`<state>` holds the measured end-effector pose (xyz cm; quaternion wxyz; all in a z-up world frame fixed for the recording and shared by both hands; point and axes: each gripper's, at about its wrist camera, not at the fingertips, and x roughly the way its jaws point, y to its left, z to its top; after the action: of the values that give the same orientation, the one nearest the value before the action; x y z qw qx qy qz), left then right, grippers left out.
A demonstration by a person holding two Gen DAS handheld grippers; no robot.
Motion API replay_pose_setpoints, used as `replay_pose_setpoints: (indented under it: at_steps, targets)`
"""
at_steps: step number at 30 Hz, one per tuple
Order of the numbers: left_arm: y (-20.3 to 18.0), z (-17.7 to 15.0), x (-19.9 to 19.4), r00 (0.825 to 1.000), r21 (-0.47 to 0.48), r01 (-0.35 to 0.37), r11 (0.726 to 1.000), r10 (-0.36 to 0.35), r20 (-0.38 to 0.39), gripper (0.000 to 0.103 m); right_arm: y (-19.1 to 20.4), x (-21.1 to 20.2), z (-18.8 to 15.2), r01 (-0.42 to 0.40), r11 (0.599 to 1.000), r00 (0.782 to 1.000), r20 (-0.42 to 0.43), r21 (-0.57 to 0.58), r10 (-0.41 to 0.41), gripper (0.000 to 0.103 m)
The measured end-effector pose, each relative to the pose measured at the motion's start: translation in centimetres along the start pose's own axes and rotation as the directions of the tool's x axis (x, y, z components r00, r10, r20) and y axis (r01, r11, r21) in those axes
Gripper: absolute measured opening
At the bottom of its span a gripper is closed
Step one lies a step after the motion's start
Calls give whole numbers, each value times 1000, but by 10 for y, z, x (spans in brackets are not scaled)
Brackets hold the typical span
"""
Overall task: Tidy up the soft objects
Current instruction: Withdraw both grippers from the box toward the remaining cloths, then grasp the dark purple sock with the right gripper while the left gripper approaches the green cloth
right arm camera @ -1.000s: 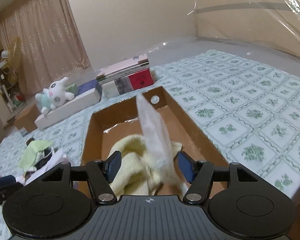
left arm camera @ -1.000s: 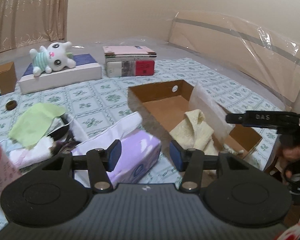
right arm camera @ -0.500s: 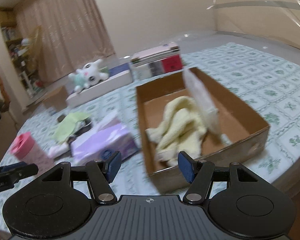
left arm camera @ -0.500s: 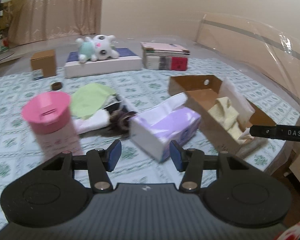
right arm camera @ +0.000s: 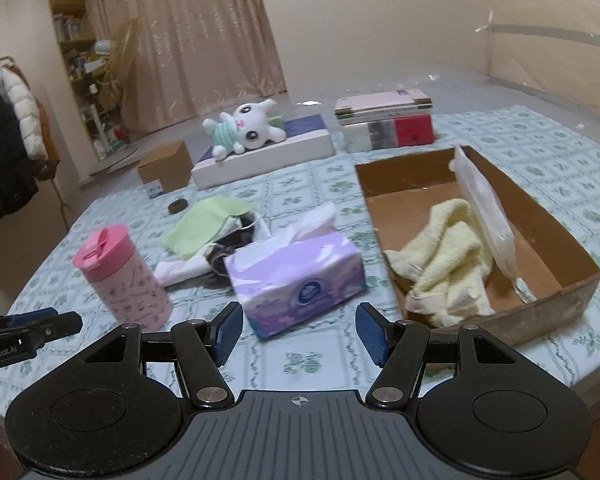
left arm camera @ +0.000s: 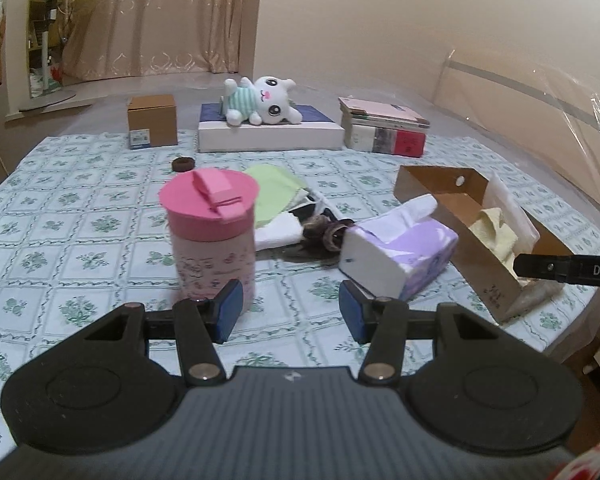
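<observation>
Big patterned tablecloth (right arm camera: pixel 500 152) covers the table. On its right side sits the cardboard box (right arm camera: pixel 556 240) with the yellow towel (right arm camera: pixel 444 264) bunched inside, next to a clear plastic bag (right arm camera: pixel 484 216) leaning upright. Left of the box lies the purple tissue pack (right arm camera: pixel 296 276), then the pink tumbler (left arm camera: pixel 212 236) (lid on). The left gripper (left arm camera: pixel 291 312) and right gripper (right arm camera: pixel 298 330) both hover with jaws parted, nothing between them.
</observation>
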<state>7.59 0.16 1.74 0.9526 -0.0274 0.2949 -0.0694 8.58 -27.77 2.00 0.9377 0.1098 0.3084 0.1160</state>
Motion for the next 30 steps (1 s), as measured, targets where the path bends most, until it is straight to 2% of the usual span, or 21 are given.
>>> replay_pose_setpoints:
  at_steps: [10, 19, 23, 30]
  targets:
    - [11, 6, -5, 999, 15, 27, 1000, -27, 18, 49, 20, 5, -1, -2, 998, 1000, -17, -66, 0, 63]
    - [20, 30, -3, 998, 88, 51, 995, -55, 42, 49, 42, 26, 15, -54, 973, 998, -38, -222, 47, 63]
    - [28, 47, 3, 997, 137, 67, 988, -73, 39, 49, 54, 50, 26, -94, 943, 995, -56, -319, 80, 63]
    - [51, 83, 29, 994, 213, 108, 971, -110, -2, 49, 70, 108, 46, -175, 852, 983, -136, -493, 123, 63]
